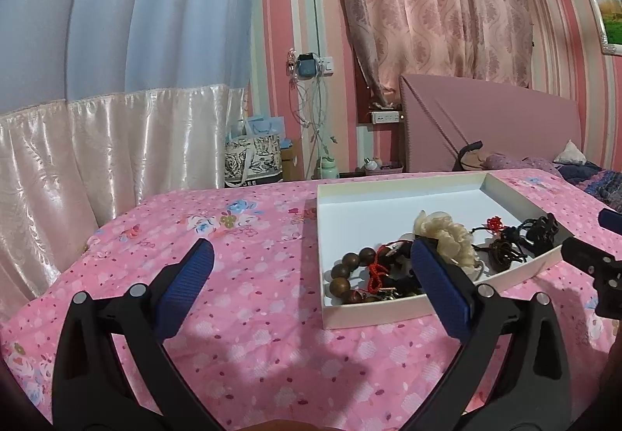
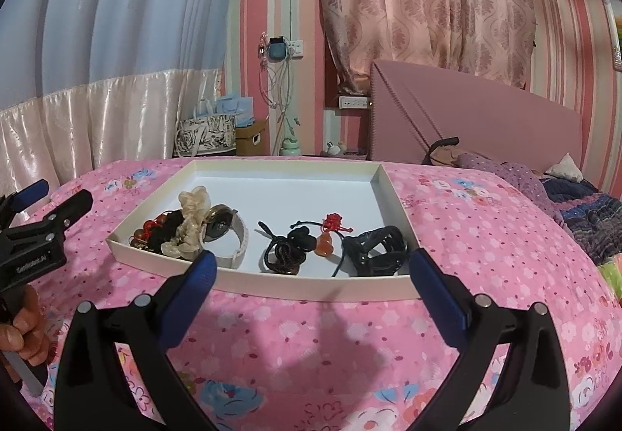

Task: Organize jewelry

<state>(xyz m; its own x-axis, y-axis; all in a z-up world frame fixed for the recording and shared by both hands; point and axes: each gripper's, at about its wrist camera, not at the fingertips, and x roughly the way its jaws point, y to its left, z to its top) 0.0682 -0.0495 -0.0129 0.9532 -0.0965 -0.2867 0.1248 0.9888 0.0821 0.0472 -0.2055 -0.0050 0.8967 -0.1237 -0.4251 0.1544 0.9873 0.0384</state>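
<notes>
A shallow white box (image 2: pixel 322 289) (image 1: pixel 326 221) lies on the pink floral bedspread. In it are a cream scrunchie (image 2: pixel 192 215) (image 1: pixel 447 234), a watch with a white strap (image 2: pixel 223 226), a brown bead bracelet (image 1: pixel 350 275), a red knot charm with an orange gourd (image 2: pixel 330 232), and dark cords and bracelets (image 2: pixel 375 250) (image 1: pixel 538 232). My left gripper (image 1: pixel 311 263) is open and empty at the box's near left edge. My right gripper (image 2: pixel 313 269) is open and empty, just in front of the box's near wall.
The bed's pink headboard (image 2: pixel 474 120) and bunched dark bedding (image 2: pixel 583 205) lie to the right. Beyond the bed stand a printed tote bag (image 2: pixel 206 139), a cardboard box (image 2: pixel 250 137) and curtains. The left gripper also shows at the right wrist view's left edge (image 2: pixel 42 225).
</notes>
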